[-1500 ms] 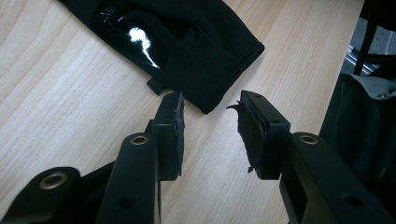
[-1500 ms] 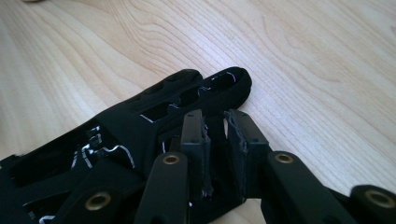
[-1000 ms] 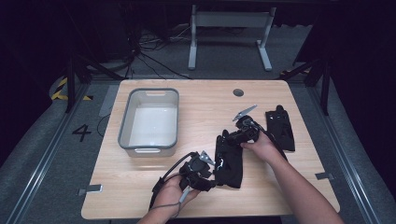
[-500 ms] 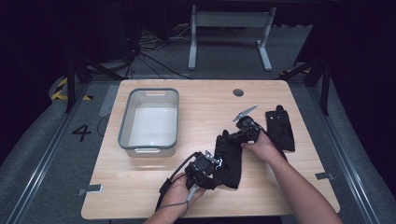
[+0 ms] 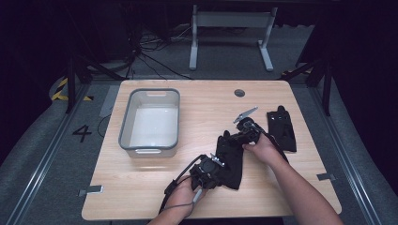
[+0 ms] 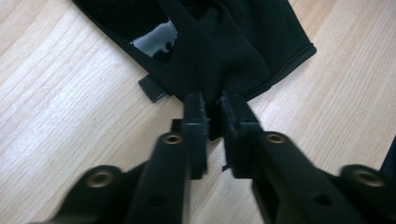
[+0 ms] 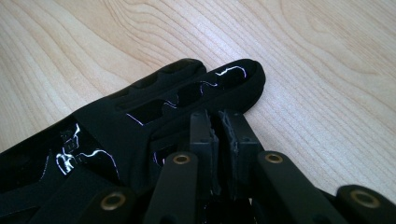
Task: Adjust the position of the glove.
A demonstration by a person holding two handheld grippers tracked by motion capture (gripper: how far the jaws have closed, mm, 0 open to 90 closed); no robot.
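A black glove (image 5: 231,157) lies flat on the wooden table (image 5: 206,105), near the front middle. My left gripper (image 5: 210,169) is at its near cuff end; in the left gripper view the jaws (image 6: 213,106) have just been closing and now pinch the cuff fabric of the glove (image 6: 224,42). My right gripper (image 5: 243,133) is at the glove's far finger end. Its jaws (image 7: 219,120) have also been closing and are shut on a glove (image 7: 140,112) finger, beside two fingers lying on the wood.
A second black glove (image 5: 281,130) lies flat to the right of my right gripper. A grey bin (image 5: 150,150) with a white inside stands at the table's left. A small round hole (image 5: 240,93) is at the back of the table.
My left gripper has shifted a little right and down onto the glove's cuff and closed on it. The right hand has kept its place at the finger end.
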